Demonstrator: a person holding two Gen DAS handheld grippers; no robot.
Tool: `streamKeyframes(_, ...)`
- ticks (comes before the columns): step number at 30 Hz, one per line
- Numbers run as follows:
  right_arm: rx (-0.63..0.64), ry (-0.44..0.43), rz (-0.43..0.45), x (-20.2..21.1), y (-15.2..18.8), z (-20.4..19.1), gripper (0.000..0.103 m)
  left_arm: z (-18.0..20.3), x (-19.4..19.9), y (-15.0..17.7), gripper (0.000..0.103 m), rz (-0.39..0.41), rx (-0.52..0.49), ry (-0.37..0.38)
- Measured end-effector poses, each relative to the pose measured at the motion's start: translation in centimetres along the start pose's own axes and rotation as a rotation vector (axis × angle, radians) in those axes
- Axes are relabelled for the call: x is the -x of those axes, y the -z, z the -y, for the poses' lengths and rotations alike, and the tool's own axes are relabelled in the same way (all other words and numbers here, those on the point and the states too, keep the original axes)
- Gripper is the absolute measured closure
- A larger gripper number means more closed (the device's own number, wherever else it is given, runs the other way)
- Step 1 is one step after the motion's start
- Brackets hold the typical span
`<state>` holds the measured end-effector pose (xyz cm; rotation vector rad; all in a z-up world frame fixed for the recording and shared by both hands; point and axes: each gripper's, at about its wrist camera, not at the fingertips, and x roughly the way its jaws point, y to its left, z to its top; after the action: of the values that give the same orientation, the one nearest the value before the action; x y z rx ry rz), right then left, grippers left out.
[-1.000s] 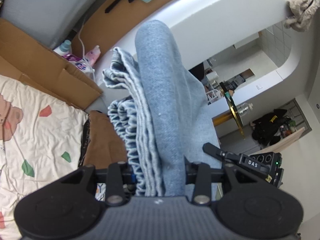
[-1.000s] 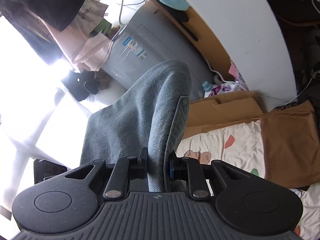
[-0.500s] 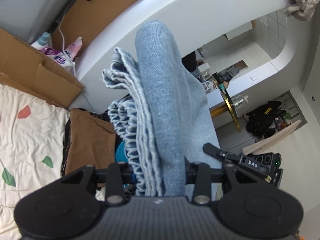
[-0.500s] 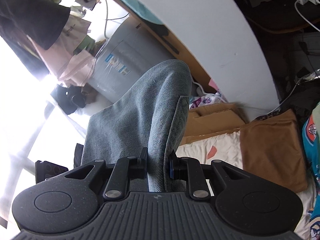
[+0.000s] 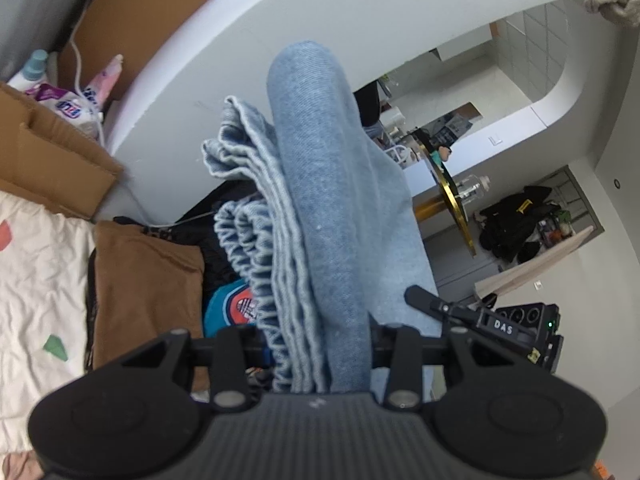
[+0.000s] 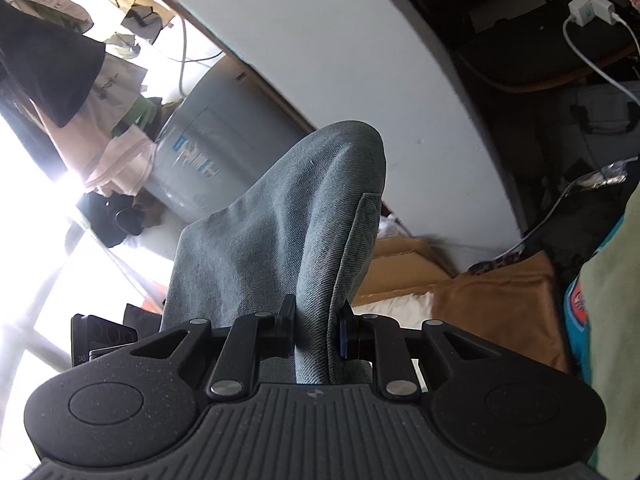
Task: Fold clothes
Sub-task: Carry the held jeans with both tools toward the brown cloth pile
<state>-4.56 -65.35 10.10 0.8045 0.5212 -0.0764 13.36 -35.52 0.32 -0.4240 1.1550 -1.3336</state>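
A light blue denim garment [image 5: 320, 184] bulges up between the jaws of my left gripper [image 5: 318, 354], which is shut on a thick bunch of its folded layers with a gathered elastic edge on the left. The same denim garment [image 6: 304, 236] drapes over my right gripper [image 6: 314, 336], which is shut on a narrower fold. The cloth hangs in the air between the two grippers. The fingertips of both are hidden under fabric.
A patterned cream bedsheet [image 5: 36, 280] lies lower left, with a folded brown garment [image 5: 144, 284] and a teal printed shirt [image 5: 230, 304] beside it. Cardboard boxes [image 5: 44, 156] and a white curved wall [image 5: 280, 20] stand behind. The other gripper's black body [image 5: 516, 328] shows at right.
Both grippers have swung rightwards with the denim held in them: the bedsheet and cardboard slid left in the views, and the brown garment and teal shirt came further into sight.
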Motion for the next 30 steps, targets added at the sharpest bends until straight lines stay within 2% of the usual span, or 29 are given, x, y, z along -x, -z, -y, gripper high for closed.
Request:
streamKeyframes(12, 0.056, 0.077, 0.055, -3.6, -1.1, 7.0, 0.083, -4.5, -7.6, -1.6, 0.063, -0.017, -0.043, 0.027)
streamKeyframes(21, 0.036, 0.101, 0.068, -7.7, 0.5, 13.0, 0.083, -9.2, -12.1, -0.4, 0.063, -0.014, -0.053, 0.033)
streamKeyframes(30, 0.019, 0.167, 0.077, -11.5, 2.8, 17.6, 0.083, -14.3, -16.0, 1.3, 0.063, -0.014, -0.025, 0.038)
